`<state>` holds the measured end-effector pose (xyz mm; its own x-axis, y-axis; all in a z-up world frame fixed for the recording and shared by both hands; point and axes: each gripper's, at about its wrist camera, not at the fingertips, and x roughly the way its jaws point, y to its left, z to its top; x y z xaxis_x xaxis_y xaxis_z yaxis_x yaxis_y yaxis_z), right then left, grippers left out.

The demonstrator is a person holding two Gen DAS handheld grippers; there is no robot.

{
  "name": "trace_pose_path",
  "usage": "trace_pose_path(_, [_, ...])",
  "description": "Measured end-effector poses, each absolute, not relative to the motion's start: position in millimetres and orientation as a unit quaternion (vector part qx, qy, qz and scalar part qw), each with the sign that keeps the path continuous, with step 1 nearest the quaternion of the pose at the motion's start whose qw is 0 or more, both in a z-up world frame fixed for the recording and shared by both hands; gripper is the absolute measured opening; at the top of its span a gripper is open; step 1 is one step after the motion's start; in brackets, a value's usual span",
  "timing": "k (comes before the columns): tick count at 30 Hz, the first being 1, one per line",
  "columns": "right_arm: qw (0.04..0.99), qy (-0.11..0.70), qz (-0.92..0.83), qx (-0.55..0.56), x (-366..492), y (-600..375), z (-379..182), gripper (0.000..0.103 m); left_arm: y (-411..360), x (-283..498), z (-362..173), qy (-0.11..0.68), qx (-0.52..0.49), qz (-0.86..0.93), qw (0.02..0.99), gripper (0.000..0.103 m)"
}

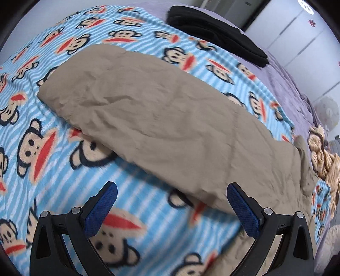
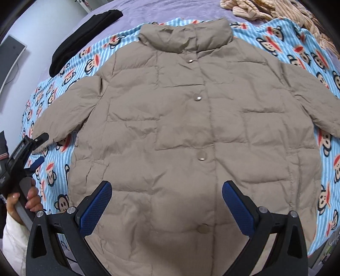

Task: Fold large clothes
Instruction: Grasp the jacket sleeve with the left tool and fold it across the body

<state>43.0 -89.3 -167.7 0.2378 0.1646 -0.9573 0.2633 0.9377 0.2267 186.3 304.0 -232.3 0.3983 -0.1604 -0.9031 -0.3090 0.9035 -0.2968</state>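
Observation:
A beige puffer jacket [image 2: 191, 127] lies flat and front up on the monkey-print blanket [image 2: 297, 48], snaps closed, collar at the far side and both sleeves spread out. My right gripper [image 2: 166, 184] hovers open above the jacket's lower front, nothing between its fingers. In the left wrist view one sleeve [image 1: 161, 118] runs diagonally across the blanket [image 1: 42, 148]. My left gripper [image 1: 172, 189] is open just off that sleeve's near edge. From the right wrist view the left gripper [image 2: 40, 148] sits at the left sleeve's cuff, held by a hand [image 2: 31, 199].
A black garment [image 2: 85, 36] lies on the purple sheet [image 2: 170, 10] beyond the blanket's far left corner. A striped beige knit [image 2: 265, 10] is heaped at the far right. White cupboard doors [image 1: 297, 38] stand behind the bed.

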Motion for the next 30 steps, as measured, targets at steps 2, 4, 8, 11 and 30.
trace_pose_path(2, [0.770, 0.616, -0.023, 0.166, 57, -74, -177, 0.103, 326, 201, -248, 0.544, -0.240, 0.060, 0.801, 0.103])
trace_pose_path(4, [0.775, 0.611, -0.012, 0.161, 71, -60, -185, 0.103, 343, 216, -257, 0.533, -0.259, 0.073, 0.802, 0.103])
trace_pose_path(8, [0.789, 0.594, 0.004, 0.153, 101, -42, -191, 0.103, 358, 243, -258, 0.503, -0.267, 0.104, 0.815, 0.099])
trace_pose_path(11, [0.801, 0.579, 0.017, 0.153, 123, -32, -191, 0.103, 362, 258, -259, 0.498, -0.266, 0.129, 0.815, 0.056])
trace_pose_path(30, [0.745, 0.589, 0.101, 0.297, 219, 25, -273, 0.015, 229, 230, -98, 0.382, -0.092, -0.128, 0.911, 0.009])
